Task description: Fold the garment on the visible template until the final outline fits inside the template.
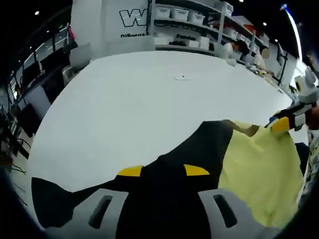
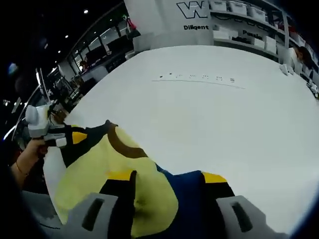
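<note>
A garment of pale yellow (image 1: pixel 259 169) and dark cloth hangs stretched between my two grippers above the white table (image 1: pixel 149 104). In the left gripper view my left gripper (image 1: pixel 163 171) is shut on its dark part, the cloth filling the gap between the yellow-tipped jaws. My right gripper (image 1: pixel 281 123) comes in from the right, pinching the yellow edge. In the right gripper view my right gripper (image 2: pixel 167 177) is shut on the garment (image 2: pixel 94 169) where yellow meets navy. A hand holds the left gripper (image 2: pixel 67 138) at the dark corner. A faint line of marks (image 2: pixel 199 79) crosses the table (image 2: pixel 224 124).
Shelves with white bins (image 1: pixel 184 17) and a white wall with lettering (image 2: pixel 197 15) stand beyond the table's far edge. People (image 1: pixel 239 50) sit at the far right. Chairs and desks (image 1: pixel 35 94) line the table's left side. A small mark (image 1: pixel 182 77) lies on the table.
</note>
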Demonstrator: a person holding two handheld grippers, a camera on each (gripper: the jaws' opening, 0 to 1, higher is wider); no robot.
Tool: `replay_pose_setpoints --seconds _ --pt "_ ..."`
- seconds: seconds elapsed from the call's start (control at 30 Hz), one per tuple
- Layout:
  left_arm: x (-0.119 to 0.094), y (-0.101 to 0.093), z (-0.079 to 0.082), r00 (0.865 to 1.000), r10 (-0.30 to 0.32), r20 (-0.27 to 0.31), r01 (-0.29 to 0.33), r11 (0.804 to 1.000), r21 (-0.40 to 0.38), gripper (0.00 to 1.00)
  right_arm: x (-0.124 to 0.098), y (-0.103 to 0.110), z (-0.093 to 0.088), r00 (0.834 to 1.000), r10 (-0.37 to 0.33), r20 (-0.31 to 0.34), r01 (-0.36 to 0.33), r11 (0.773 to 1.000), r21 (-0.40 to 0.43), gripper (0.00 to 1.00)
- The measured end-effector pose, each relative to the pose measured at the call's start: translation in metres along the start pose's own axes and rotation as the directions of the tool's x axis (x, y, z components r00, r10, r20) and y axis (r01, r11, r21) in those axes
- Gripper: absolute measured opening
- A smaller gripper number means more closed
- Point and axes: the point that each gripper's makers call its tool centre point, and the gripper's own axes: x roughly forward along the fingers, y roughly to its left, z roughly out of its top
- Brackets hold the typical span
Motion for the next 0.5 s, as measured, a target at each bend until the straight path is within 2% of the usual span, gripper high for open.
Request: replay_pose_setpoints --seconds 0.1,0.13,0.17,0.2,0.23,0.37,0.4,0.47,0.5 --pt "-0.001 -0.001 0.0 1.0 -0.01 0.0 0.01 1.0 0.008 0.17 0.001 0.001 -0.005 1.0 -0.011 -0.017 0.011 1.0 -0.017 0.24" --pt "0.0 0.0 0.0 1.0 -0.006 -0.001 0.006 1.0 0.008 0.14 0.0 0.0 -0.006 1.0 -0.013 -0.018 0.013 1.0 -0.01 0.14" --pt "-0.001 0.003 0.0 1.0 0.009 0.0 -0.009 1.0 -0.003 0.07 0.0 0.001 -0.007 1.0 -0.016 -0.019 0.015 1.0 -0.01 0.08" --pt "0.0 0.0 0.0 1.0 -0.007 0.0 0.007 1.0 -0.015 0.06 -0.002 0.003 -0.006 1.0 -0.013 -0.009 0.013 1.0 0.006 0.07" --pt "-0.001 0.001 -0.001 1.0 0.006 -0.005 -0.006 1.0 -0.03 0.06 -0.004 0.005 -0.002 1.0 -0.012 0.019 0.012 1.0 0.013 0.05" --pt "-0.003 0.001 -0.002 1.0 0.001 -0.008 -0.001 1.0 -0.017 0.05 -0.02 0.02 0.012 0.994 -0.005 0.109 0.019 0.992 -0.122 0.01" --pt "-0.004 0.001 -0.003 1.0 -0.003 -0.007 0.003 1.0 -0.013 0.05 -0.027 0.026 0.018 0.988 0.001 0.155 0.025 0.986 -0.164 0.01" --pt "-0.009 -0.001 0.002 0.999 -0.022 0.03 0.022 1.0 0.009 0.05 -0.039 0.044 0.025 0.974 0.051 0.221 0.001 0.973 -0.229 0.01" --pt "-0.01 -0.002 0.006 0.998 -0.028 0.052 0.027 1.0 0.012 0.05 -0.044 0.05 0.028 0.966 0.068 0.248 -0.007 0.972 -0.236 0.01"
